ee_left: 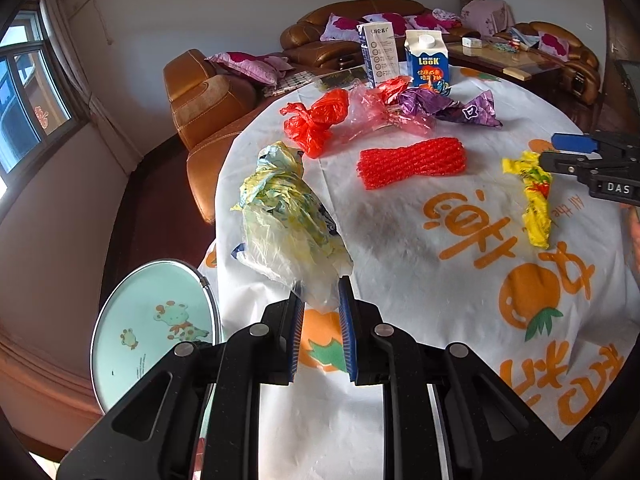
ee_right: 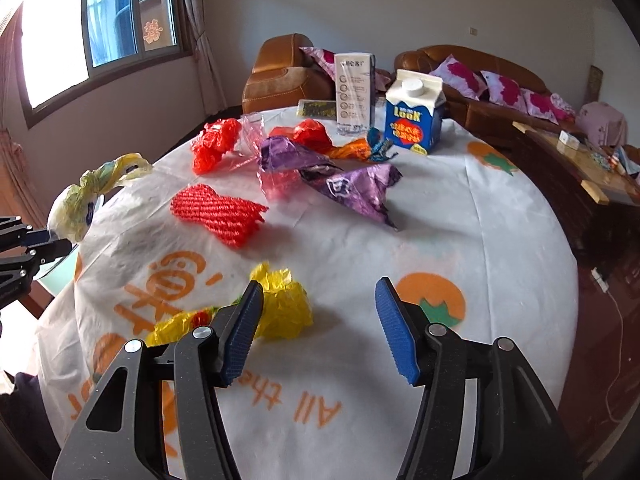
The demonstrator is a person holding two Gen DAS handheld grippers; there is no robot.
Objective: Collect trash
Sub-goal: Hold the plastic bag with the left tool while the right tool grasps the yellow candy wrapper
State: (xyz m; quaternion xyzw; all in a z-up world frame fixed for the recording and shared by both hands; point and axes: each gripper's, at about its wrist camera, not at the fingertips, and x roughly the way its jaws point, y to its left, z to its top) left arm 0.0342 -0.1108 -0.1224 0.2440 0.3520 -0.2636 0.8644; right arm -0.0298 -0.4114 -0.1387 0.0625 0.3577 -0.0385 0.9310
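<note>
My left gripper (ee_left: 320, 300) is shut on the near end of a crumpled pale yellow plastic bag (ee_left: 286, 220) at the table's left edge; the bag also shows in the right wrist view (ee_right: 92, 192). My right gripper (ee_right: 316, 312) is open, its left finger beside a yellow wrapper (ee_right: 280, 308), which also shows in the left wrist view (ee_left: 534, 196). A red foam net (ee_left: 412, 162), a red bag (ee_left: 316, 122), a clear pink bag (ee_left: 372, 112) and a purple wrapper (ee_left: 452, 108) lie farther back.
Two cartons, white (ee_left: 378, 54) and blue (ee_left: 427, 60), stand at the table's far edge. A bin with a light green cartoon lid (ee_left: 156, 328) sits below the table's left edge. Brown sofas (ee_left: 200, 100) and a coffee table (ee_right: 580, 160) stand beyond.
</note>
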